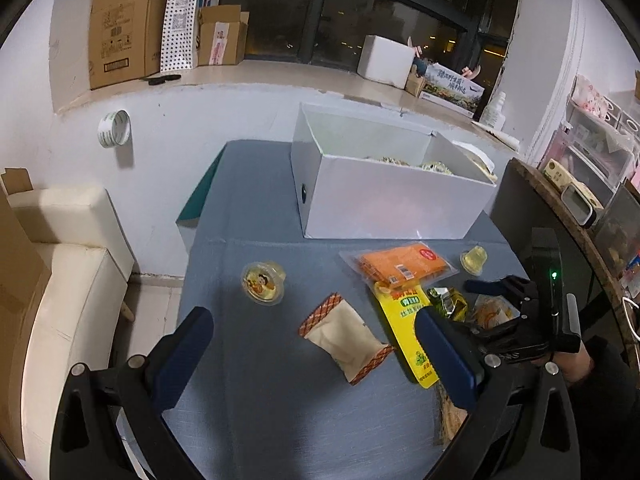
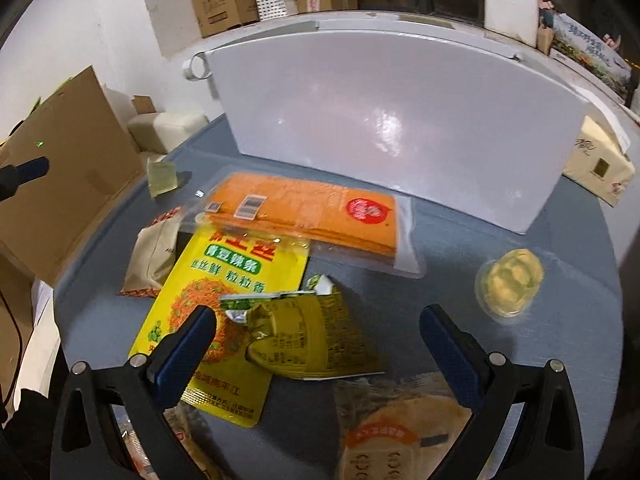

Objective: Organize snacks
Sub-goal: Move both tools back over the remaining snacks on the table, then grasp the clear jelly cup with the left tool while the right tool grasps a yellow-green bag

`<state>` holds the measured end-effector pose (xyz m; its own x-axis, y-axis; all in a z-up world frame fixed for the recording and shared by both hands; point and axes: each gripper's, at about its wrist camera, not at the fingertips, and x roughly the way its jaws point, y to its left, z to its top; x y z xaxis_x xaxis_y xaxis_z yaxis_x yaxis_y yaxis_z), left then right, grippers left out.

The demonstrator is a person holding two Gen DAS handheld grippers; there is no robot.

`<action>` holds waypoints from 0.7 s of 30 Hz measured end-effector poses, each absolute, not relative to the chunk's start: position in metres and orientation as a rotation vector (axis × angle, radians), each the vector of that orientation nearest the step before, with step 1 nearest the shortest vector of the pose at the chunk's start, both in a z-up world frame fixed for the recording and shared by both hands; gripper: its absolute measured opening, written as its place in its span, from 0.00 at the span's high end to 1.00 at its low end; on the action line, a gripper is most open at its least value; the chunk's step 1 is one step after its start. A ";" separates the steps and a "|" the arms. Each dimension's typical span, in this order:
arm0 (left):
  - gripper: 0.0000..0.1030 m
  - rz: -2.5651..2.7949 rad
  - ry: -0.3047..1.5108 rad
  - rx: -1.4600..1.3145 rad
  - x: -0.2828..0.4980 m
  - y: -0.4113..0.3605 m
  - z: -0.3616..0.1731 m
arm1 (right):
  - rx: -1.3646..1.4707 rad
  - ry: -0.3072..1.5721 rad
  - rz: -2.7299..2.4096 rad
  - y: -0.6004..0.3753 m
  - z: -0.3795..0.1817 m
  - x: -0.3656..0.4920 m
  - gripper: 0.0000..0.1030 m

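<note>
Snacks lie on a blue-grey table (image 1: 256,380) in front of an open white box (image 1: 384,204). My left gripper (image 1: 312,332) is open and empty above a beige packet with brown ends (image 1: 344,336). A jelly cup (image 1: 263,282) lies to its left. My right gripper (image 2: 316,332) is open and empty over a crumpled olive-green packet (image 2: 312,336). Under that packet lies a yellow packet (image 2: 224,280). An orange packet (image 2: 312,216) lies nearer the box (image 2: 384,120), and a second jelly cup (image 2: 509,280) to the right. The right gripper also shows in the left wrist view (image 1: 500,304).
A pale round-snack packet (image 2: 404,432) lies below my right gripper. A cream sofa (image 1: 68,264) stands left of the table. Cardboard boxes (image 1: 124,28) sit on the window ledge. A tissue pack (image 2: 600,164) sits right of the white box. A shelf of small items (image 1: 592,160) stands at the right.
</note>
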<state>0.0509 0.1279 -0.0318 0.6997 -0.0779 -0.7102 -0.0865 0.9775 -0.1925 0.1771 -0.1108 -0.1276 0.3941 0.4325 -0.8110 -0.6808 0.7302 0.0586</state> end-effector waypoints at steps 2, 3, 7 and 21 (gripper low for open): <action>0.00 0.003 0.803 -0.216 0.052 0.127 -0.035 | -0.317 0.921 0.711 -0.110 -0.129 0.177 0.42; 0.00 0.002 0.807 -0.215 0.053 0.127 -0.036 | -0.316 0.925 0.715 -0.111 -0.128 0.176 0.43; 0.00 0.000 0.812 -0.212 0.058 0.128 -0.042 | -0.289 0.911 0.736 -0.116 -0.121 0.174 0.48; 0.00 -0.036 0.910 -0.233 0.134 0.159 -0.101 | -0.138 0.750 0.752 -0.155 -0.053 0.134 0.48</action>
